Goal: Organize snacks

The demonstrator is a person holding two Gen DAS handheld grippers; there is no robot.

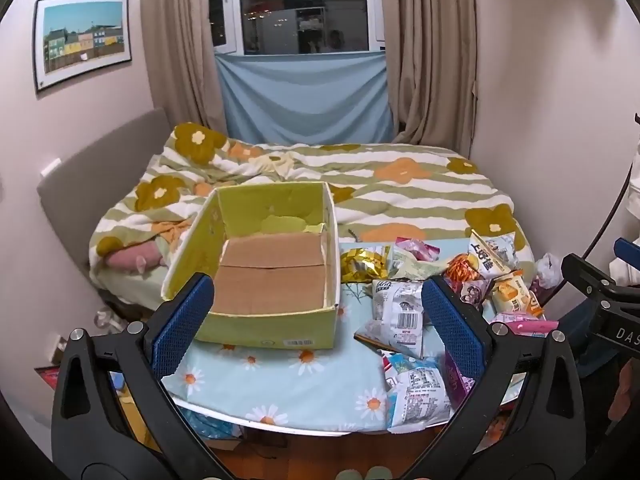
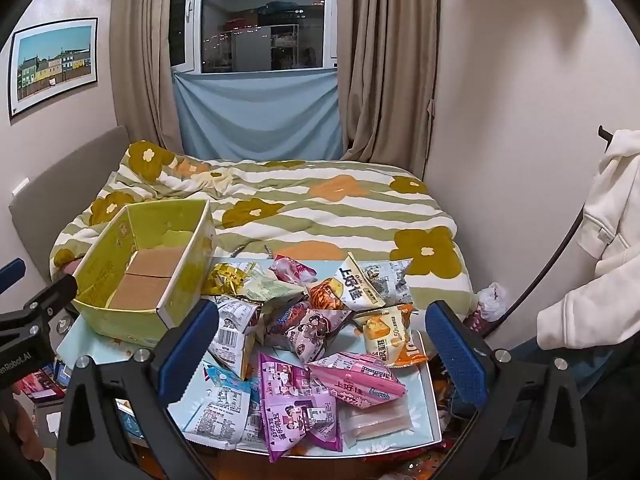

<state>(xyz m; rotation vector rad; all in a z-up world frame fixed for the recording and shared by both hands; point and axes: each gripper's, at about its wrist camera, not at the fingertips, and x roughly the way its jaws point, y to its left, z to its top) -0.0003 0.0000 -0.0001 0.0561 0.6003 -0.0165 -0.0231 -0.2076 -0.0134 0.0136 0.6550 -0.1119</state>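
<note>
An empty yellow-green cardboard box (image 1: 264, 264) stands on the left of a small table with a daisy cloth (image 1: 280, 376); it also shows in the right wrist view (image 2: 140, 264). A heap of snack packets (image 2: 320, 332) lies on the table's right part, seen also in the left wrist view (image 1: 440, 292). My left gripper (image 1: 318, 324) is open and empty, above the table's front, between the box and the packets. My right gripper (image 2: 324, 348) is open and empty, held over the heap above a purple packet (image 2: 296, 404) and a pink packet (image 2: 356, 380).
A bed with a flowered quilt (image 1: 360, 184) lies right behind the table. Curtains (image 1: 180, 48) and a window (image 1: 304, 4) are beyond it. A white hoodie (image 2: 600, 248) hangs at the right. More packets lie on the floor under the table (image 2: 400, 464).
</note>
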